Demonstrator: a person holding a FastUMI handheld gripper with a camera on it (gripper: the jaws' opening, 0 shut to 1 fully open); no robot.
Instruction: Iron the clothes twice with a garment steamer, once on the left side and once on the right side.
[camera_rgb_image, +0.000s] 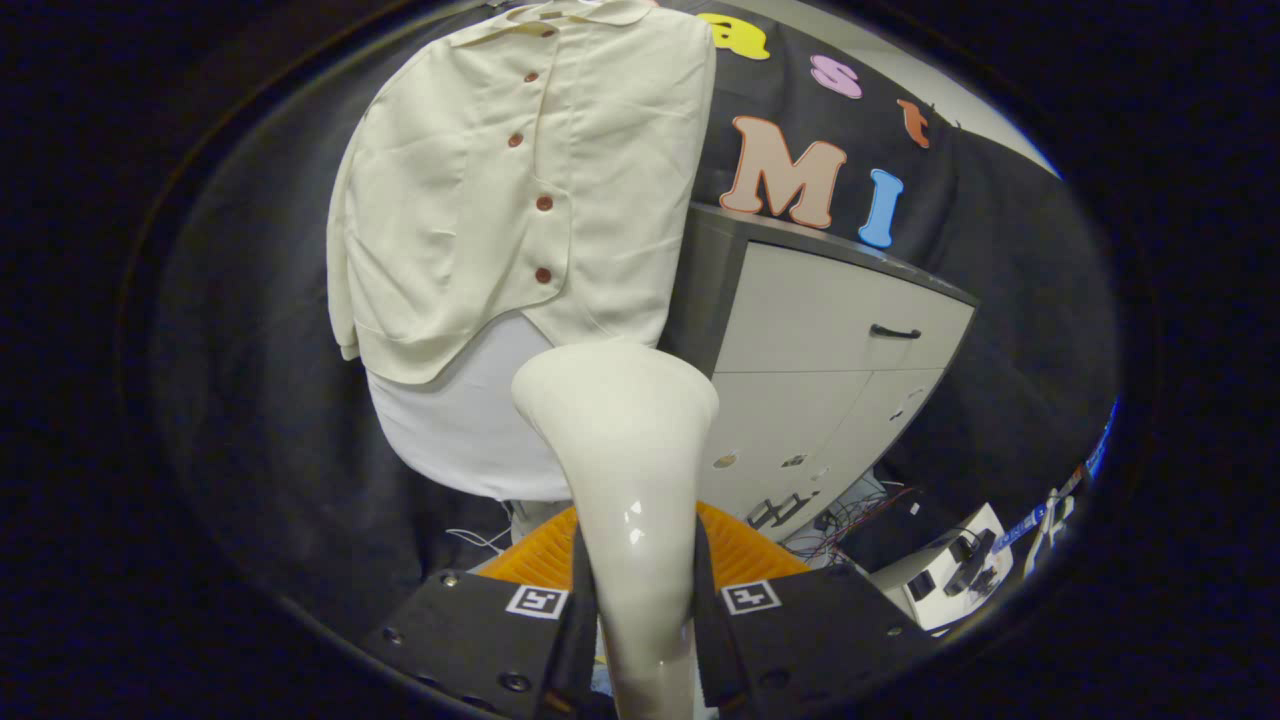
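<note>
Black cloth (250, 420) walls the booth, a grey-topped cabinet (830, 370) with pale doors and a dark handle (895, 332) stands against it, and loose wires (850, 510) lie on the floor beside a white box (945, 580).

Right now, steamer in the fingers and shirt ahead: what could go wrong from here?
1. The steamer is glossy and tapered where the gripper clamps it; it could slip or twist during a stroke.
2. The cream shirt hangs loose with its lower front flap curling open, so the head may bunch the fabric or snag a button.
3. The grey cabinet stands close beside the shirt; a right-side pass could knock it.
</note>
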